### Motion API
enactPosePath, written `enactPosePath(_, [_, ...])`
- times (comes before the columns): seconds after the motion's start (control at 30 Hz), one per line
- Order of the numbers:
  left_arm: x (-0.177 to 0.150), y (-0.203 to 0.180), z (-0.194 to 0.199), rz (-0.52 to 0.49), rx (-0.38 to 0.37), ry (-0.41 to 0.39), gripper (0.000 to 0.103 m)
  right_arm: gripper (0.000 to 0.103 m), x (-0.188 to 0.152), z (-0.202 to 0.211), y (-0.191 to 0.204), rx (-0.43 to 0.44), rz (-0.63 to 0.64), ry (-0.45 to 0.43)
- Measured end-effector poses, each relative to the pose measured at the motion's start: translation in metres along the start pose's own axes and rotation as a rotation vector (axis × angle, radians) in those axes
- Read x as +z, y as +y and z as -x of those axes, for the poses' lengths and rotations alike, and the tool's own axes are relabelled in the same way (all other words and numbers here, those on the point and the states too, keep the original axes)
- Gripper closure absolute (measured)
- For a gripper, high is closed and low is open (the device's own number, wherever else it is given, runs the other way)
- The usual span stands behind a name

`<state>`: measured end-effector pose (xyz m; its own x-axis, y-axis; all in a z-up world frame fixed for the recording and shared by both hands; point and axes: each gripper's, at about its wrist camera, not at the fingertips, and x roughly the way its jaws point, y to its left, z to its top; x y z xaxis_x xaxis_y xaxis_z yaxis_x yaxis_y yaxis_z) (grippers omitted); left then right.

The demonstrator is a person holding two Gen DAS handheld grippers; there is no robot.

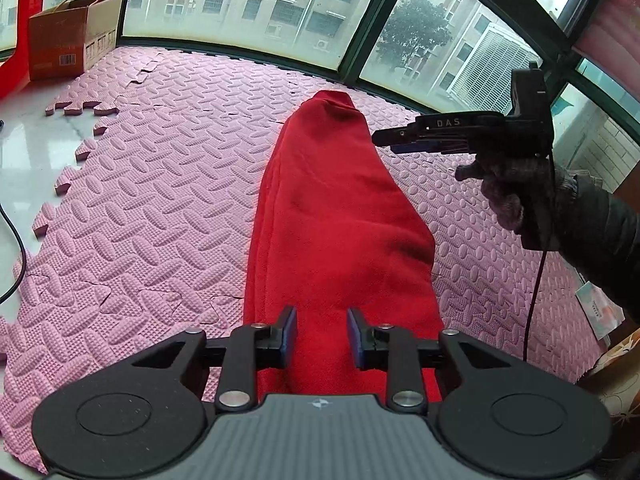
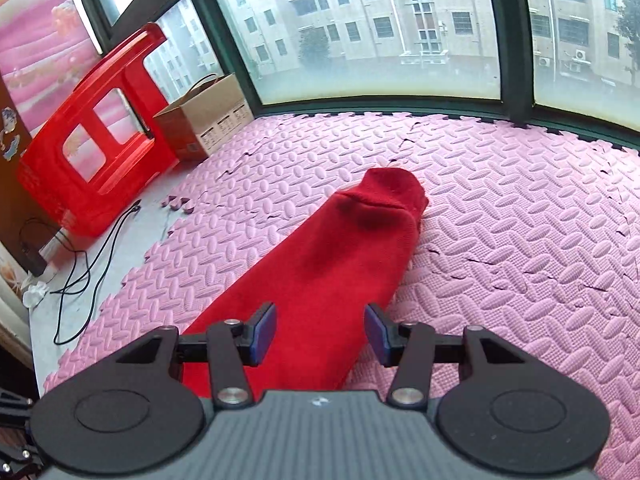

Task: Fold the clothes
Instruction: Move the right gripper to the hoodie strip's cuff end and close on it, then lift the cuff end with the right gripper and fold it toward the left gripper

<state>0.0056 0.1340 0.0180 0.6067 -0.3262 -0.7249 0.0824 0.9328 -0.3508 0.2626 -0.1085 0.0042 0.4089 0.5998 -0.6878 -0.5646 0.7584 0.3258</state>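
A red fleece garment (image 1: 336, 216) lies folded into a long narrow strip on the pink foam mat (image 1: 160, 200), its narrow collared end (image 2: 394, 188) pointing toward the windows (image 2: 360, 28) and its wide end near the person. The left gripper (image 1: 322, 338) hangs over that near end with its fingers (image 1: 289, 332) spread apart, red cloth showing in the gap but nothing pinched. The right gripper (image 2: 320, 334) is likewise released, its blue pads (image 2: 266, 330) standing wide on either side of the strip without closing on it. Seen from the left wrist, the right gripper (image 1: 390, 139) floats off to the side above the mat, near the strip's upper edge, held by a gloved hand (image 1: 504, 188) in a dark sleeve. Beyond the mat's jigsaw edge, a red plastic stool (image 2: 92, 152) lies tipped on the pale floor (image 2: 132, 232), next to a cardboard box (image 2: 208, 120), with black cables (image 2: 88, 264) trailing across the tiles
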Motion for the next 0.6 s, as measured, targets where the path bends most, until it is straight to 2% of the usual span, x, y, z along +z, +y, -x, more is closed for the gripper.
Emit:
enactPosePath(0.17, [0.003,0.001,-0.002,0.015,-0.003,0.022,0.073,0.053,0.02,-0.037,-0.034,-0.02,-0.095,-0.008])
enactPosePath(0.27, [0.007,0.002,-0.005,0.018,-0.005,0.037,0.073,0.052,0.027,-0.06,-0.053,0.013,-0.152,0.001])
enactPosePath(0.47, [0.013,0.002,-0.006,0.03,-0.007,0.06,0.073,0.046,0.029,-0.077,-0.058,0.086,-0.161,-0.016])
enactPosePath(0.57, [0.016,0.001,-0.007,0.029,-0.003,0.066,0.072,0.047,0.031,-0.079,-0.059,0.106,-0.16,-0.023])
enactPosePath(0.6, [0.017,0.001,-0.007,0.029,-0.002,0.067,0.072,0.05,0.031,-0.08,-0.059,0.108,-0.157,-0.023])
